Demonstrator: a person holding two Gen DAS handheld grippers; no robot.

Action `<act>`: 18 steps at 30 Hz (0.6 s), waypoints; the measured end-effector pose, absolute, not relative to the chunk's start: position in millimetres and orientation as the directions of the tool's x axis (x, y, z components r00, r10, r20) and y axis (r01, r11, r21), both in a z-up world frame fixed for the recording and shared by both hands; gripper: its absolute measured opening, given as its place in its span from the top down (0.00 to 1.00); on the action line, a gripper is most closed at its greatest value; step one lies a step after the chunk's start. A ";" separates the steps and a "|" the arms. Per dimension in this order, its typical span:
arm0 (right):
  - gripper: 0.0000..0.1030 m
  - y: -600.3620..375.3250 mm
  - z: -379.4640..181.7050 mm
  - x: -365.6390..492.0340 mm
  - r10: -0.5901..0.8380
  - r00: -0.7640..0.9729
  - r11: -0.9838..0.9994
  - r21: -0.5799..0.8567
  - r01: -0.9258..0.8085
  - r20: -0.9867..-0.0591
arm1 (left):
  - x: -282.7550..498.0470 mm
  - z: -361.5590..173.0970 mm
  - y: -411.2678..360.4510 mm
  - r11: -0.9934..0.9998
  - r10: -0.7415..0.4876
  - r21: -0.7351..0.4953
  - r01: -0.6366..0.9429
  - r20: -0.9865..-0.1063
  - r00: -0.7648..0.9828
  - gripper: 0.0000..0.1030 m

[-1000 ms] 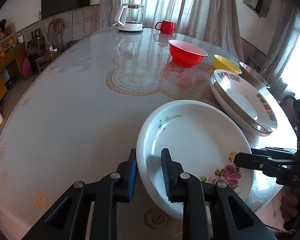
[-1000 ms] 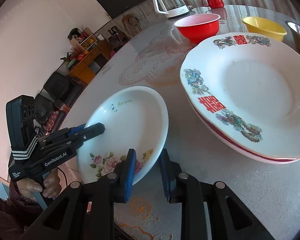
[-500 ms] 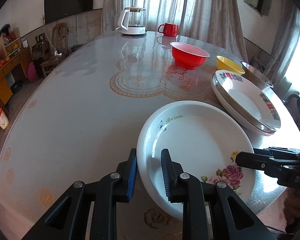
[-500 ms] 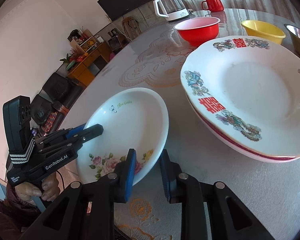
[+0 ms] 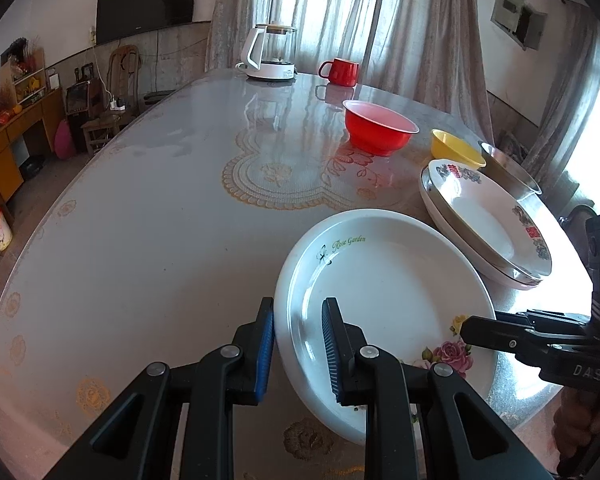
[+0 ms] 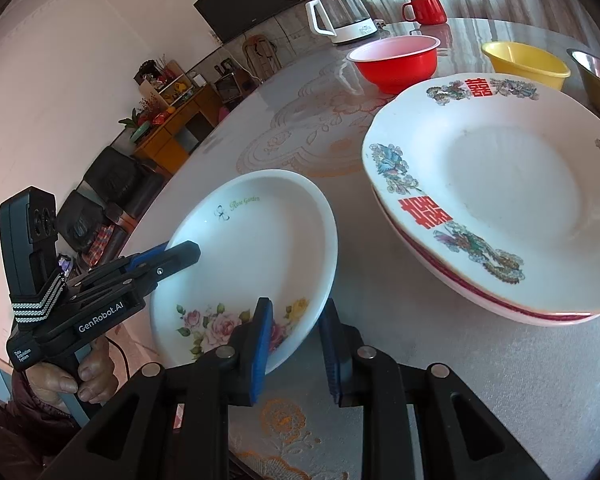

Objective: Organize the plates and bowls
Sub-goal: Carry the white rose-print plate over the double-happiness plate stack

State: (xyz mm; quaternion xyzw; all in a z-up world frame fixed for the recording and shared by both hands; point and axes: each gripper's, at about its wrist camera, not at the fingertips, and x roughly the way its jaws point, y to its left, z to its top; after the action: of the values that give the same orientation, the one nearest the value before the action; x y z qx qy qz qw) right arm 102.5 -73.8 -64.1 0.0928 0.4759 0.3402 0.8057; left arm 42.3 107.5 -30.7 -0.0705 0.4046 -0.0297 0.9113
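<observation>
A white rose-patterned plate (image 5: 384,292) (image 6: 256,256) is held by both grippers just above the table's near edge. My left gripper (image 5: 298,346) is shut on its left rim; it shows in the right wrist view (image 6: 180,254). My right gripper (image 6: 294,344) is shut on its near-right rim; it shows in the left wrist view (image 5: 484,330). A stack of two decorated plates (image 5: 484,216) (image 6: 500,200) rests to the right. A red bowl (image 5: 378,130) (image 6: 396,60), a yellow bowl (image 5: 454,148) (image 6: 526,62) and a steel bowl (image 5: 508,168) (image 6: 598,80) stand behind.
A glass kettle (image 5: 270,54) (image 6: 340,14) and a red mug (image 5: 340,72) (image 6: 426,10) stand at the far end of the round table (image 5: 140,220). The table's front edge lies right under the grippers. Chairs and a cabinet (image 5: 16,128) stand at the left wall.
Both grippers have lifted the rose plate slightly; the views have risen and tilted a little. The grips are unchanged.
</observation>
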 end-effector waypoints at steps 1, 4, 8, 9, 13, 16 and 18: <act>0.80 -74.4 -63.3 102.4 0.637 0.320 0.751 0.474 -0.459 -0.701 | 42.2 -30.2 109.0 0.987 -0.117 -0.163 -0.005 -0.729 0.674 0.78; 0.81 -75.4 -58.9 102.2 0.646 0.330 0.746 0.478 -0.464 -0.688 | 42.4 -30.0 113.3 0.981 -0.139 -0.195 -0.006 -0.719 0.681 0.78; 0.83 -74.5 -60.0 103.4 0.640 0.330 0.751 0.473 -0.460 -0.694 | 44.5 -31.8 116.2 0.974 -0.160 -0.227 -0.009 -0.716 0.680 0.78; 0.84 -75.2 -59.6 103.8 0.641 0.333 0.751 0.476 -0.457 -0.692 | 44.7 -32.1 116.6 0.973 -0.165 -0.233 -0.009 -0.715 0.679 0.78; 0.84 -79.5 -54.5 102.3 0.647 0.351 0.750 0.483 -0.452 -0.677 | 44.9 -31.2 117.5 0.965 -0.189 -0.264 -0.006 -0.705 0.684 0.78; 0.84 -83.8 -49.3 103.0 0.649 0.370 0.751 0.484 -0.448 -0.665 | 44.4 -26.9 117.3 0.957 -0.215 -0.290 0.010 -0.686 0.695 0.78; 0.84 -87.1 -46.5 104.0 0.650 0.380 0.753 0.487 -0.443 -0.658 | 44.8 -23.0 114.7 0.956 -0.221 -0.294 0.018 -0.674 0.705 0.78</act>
State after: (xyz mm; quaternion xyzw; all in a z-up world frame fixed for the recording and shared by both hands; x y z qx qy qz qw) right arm 104.0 -87.1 -46.5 0.1159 0.4470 0.3321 0.8225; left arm 44.8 114.7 -23.0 -0.1336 0.3787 -0.0654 0.9135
